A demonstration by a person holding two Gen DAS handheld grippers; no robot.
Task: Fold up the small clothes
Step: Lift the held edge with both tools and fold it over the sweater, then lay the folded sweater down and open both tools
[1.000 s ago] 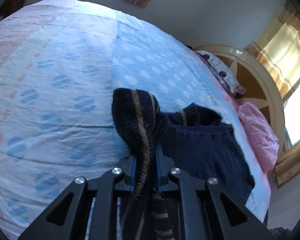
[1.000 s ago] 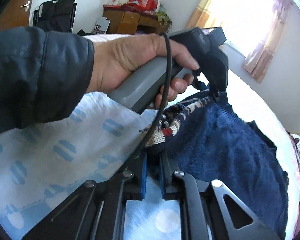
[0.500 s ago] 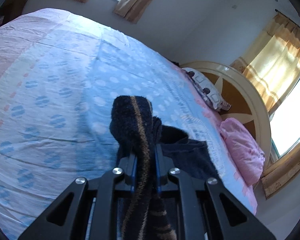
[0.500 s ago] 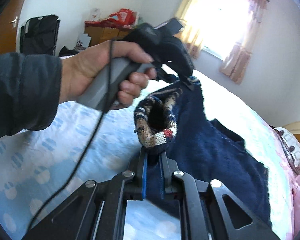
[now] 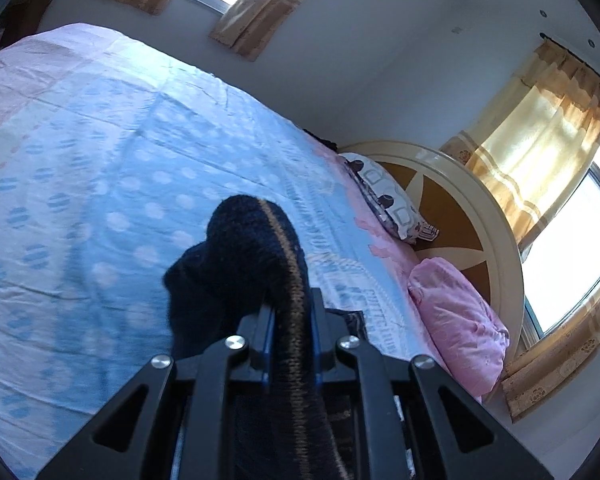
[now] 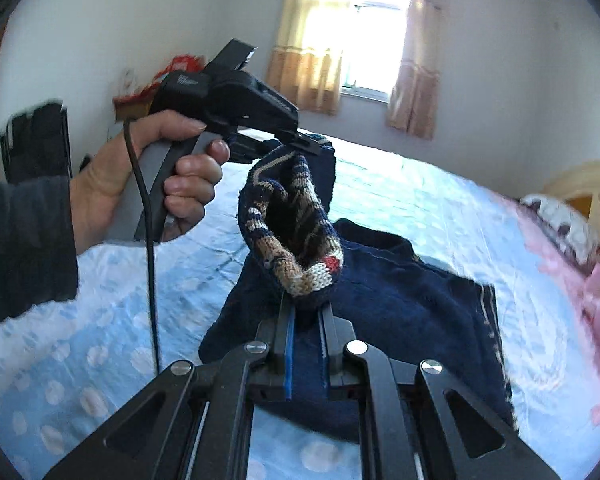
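Observation:
A small navy knitted sweater (image 6: 400,304) with a tan, white and red patterned band lies partly on the blue dotted bed sheet (image 6: 80,312). My right gripper (image 6: 306,312) is shut on its patterned hem and holds that edge up. My left gripper (image 5: 290,312) is shut on another edge of the sweater (image 5: 236,264), whose tan stripe runs between the jaws. In the right wrist view the left gripper (image 6: 300,142) is held by a hand, pinching the far end of the raised hem above the bed.
A pink bundle (image 5: 456,320) and a patterned pillow (image 5: 388,204) lie by the round headboard (image 5: 472,216). Curtained windows (image 6: 360,40) line the walls. A dresser with red items (image 6: 140,96) and a black chair (image 6: 36,140) stand beyond the bed.
Both grippers have lifted the sweater's edge well above the bed. The hem now hangs stretched between them, and the rest of the sweater trails on the sheet below.

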